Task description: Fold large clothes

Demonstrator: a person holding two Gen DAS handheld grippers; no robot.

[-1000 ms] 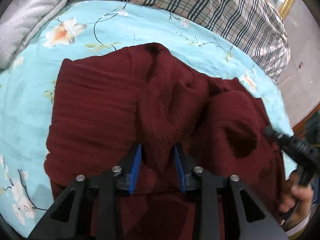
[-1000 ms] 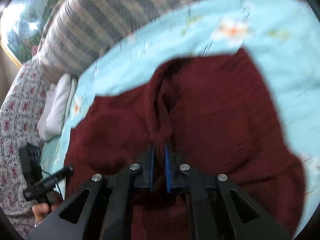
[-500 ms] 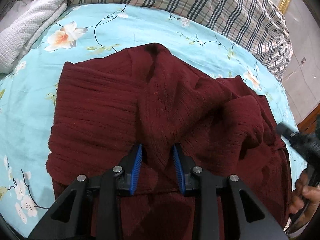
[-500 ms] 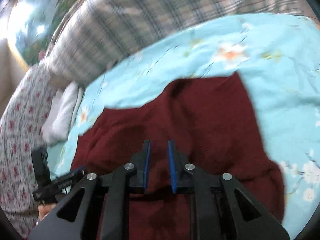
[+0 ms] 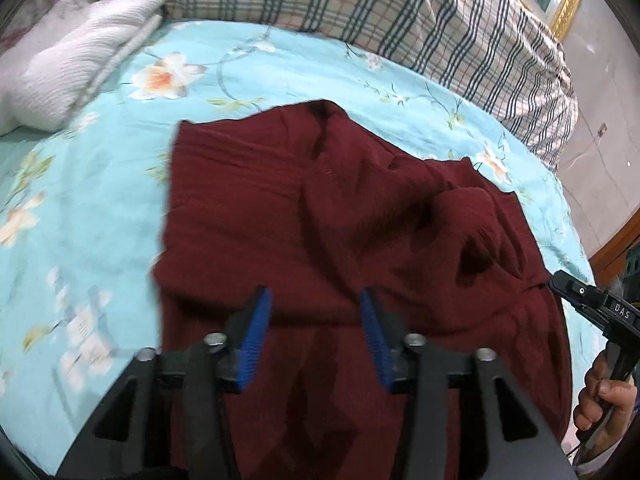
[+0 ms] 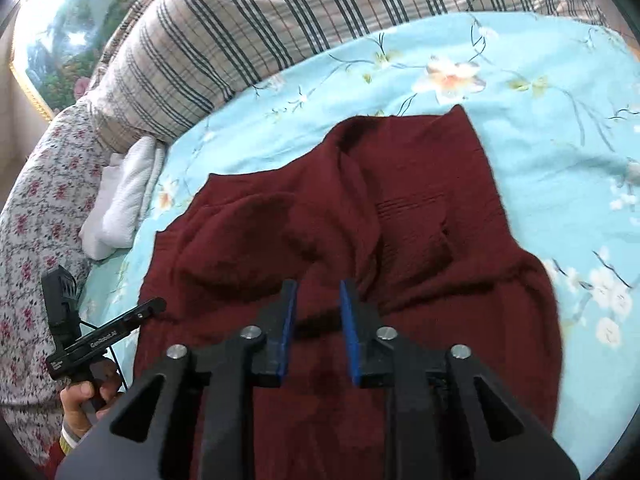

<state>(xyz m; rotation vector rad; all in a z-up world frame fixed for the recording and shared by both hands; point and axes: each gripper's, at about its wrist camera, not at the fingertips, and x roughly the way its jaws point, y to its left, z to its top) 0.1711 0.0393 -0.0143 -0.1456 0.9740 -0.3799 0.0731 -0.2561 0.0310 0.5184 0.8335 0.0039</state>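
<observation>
A dark red knit garment lies partly folded and rumpled on a light blue flowered bedsheet; it also shows in the right wrist view. My left gripper is open and empty, raised above the garment's near part. My right gripper is open and empty, above the garment's middle fold. The right gripper's body shows at the right edge of the left wrist view. The left gripper's body shows at the left of the right wrist view.
A plaid pillow lies along the far side of the bed, also in the right wrist view. A folded white towel lies at the far left. A flowered cloth is at the left edge. Floor shows past the bed.
My left gripper opened wider and let go of the red fold, then drew back. My right gripper opened, released the garment and rose; the fabric dropped onto the bed.
</observation>
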